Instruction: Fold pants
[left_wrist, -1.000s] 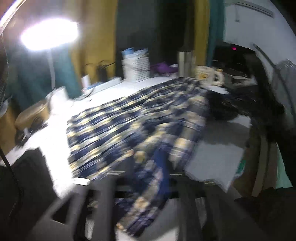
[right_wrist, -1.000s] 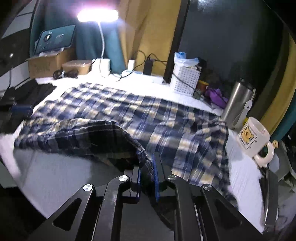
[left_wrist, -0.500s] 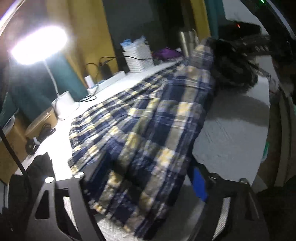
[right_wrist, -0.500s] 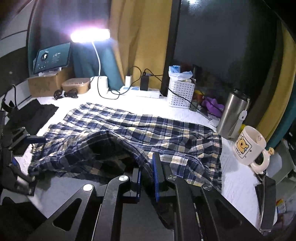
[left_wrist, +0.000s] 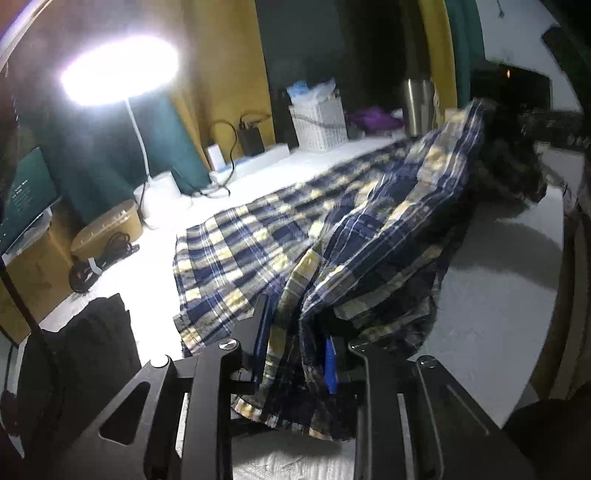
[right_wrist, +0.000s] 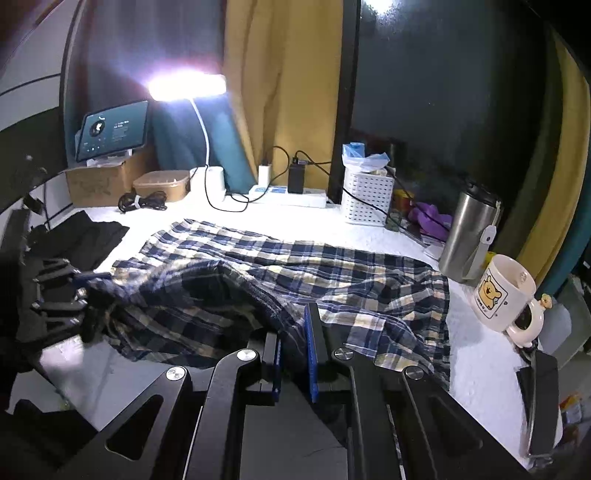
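Now left tongs (left_wrist: 295, 343) are closing on the pants (left_wrist: 258, 236) hem.

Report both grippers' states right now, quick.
Left gripper: fingers closing, a bunched hem of the blue-and-yellow plaid fabric pants between them.
Right gripper: shut on the pants' near edge, lifted off the white table.

The pants (right_wrist: 332, 273) at centre frame are plaid: navy blue, pale yellow and white. The tabletop (right_wrist: 476, 373) beneath is white. A white mug (right_wrist: 498, 291) at right bears a yellow cartoon animal. The basket (right_wrist: 365, 197) is white, the tumbler (right_wrist: 467, 240) silver, the curtain (right_wrist: 288, 96) mustard yellow, and the gripper pads (right_wrist: 311, 354) blue.
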